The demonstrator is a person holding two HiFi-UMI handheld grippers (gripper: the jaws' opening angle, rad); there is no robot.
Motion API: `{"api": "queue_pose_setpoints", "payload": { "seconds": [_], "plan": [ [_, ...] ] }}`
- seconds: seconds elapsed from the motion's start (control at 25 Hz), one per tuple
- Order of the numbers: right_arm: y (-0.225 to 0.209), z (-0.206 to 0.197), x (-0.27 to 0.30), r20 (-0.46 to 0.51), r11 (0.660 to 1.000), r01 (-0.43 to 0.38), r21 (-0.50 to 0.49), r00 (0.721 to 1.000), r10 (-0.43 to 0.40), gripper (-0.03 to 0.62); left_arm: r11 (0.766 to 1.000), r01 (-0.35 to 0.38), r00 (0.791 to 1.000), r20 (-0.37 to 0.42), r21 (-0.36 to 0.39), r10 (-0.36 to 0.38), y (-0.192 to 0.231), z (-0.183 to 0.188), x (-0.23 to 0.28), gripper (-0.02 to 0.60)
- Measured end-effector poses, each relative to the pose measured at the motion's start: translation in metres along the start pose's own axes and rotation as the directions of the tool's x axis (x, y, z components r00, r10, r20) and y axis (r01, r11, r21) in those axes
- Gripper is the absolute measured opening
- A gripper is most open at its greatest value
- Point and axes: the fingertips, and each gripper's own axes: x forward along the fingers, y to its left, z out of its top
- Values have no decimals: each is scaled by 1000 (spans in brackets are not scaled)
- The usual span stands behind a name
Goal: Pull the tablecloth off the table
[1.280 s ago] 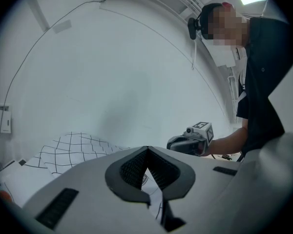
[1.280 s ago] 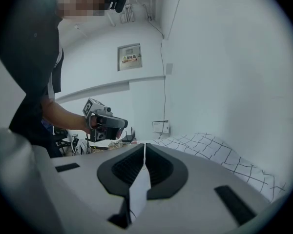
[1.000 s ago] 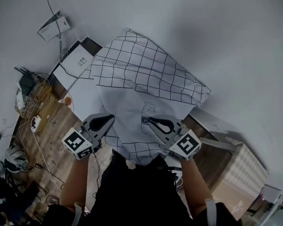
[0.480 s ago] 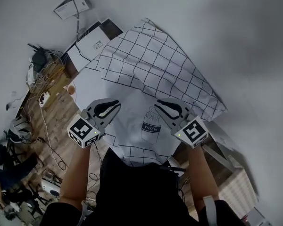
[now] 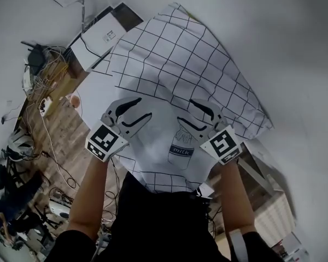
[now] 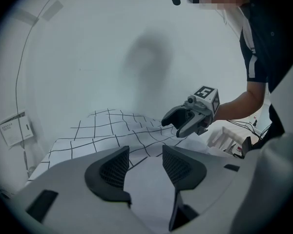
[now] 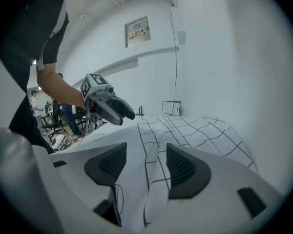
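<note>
As my left gripper (image 5: 145, 107) and right gripper (image 5: 186, 111) spread their jaws, tablecloth (image 5: 175, 53) lies loose between each pair; white wall (image 5: 273, 37) close along one cloth edge

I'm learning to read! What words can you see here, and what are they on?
"milk": on the carton drawing on the tablecloth.
The sign on the wall: too blurred to read.
The label on the box: too small to read.
The paper on the wall: too small to read.
</note>
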Motion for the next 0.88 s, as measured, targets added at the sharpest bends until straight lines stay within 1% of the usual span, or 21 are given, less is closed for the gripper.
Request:
{"api": "queue_pose_setpoints", "payload": {
  "seconds": [0.16, 0.28, 0.4, 0.6, 0.76, 0.88],
  "plan": [
    [-4, -23, 15, -77, 1000, 7, 16, 997, -6, 266, 999, 37, 997, -63, 15, -36, 4, -15, 15, 253],
    [-6, -37, 25, -131, 1000, 7, 17, 991, -4, 279, 997, 59, 992, -115, 58, -52, 3, -26, 26, 270],
    [-10, -45, 32, -164, 1000, 22, 19, 986, -19, 287, 995, 70, 986, -154, 68, -59, 4, -39, 34, 281],
    [-13, -61, 39, -215, 999, 25, 33, 976, -18, 290, 995, 62, 978, -205, 79, -44, 8, -56, 45, 319],
    [-17, -69, 44, -245, 999, 38, 21, 969, -32, 290, 994, 60, 971, -237, 96, -35, 11, -63, 51, 324],
    [-19, -74, 47, -260, 998, 55, 10, 964, -50, 290, 995, 58, 965, -259, 85, -34, 11, -68, 54, 324]
  ]
}}
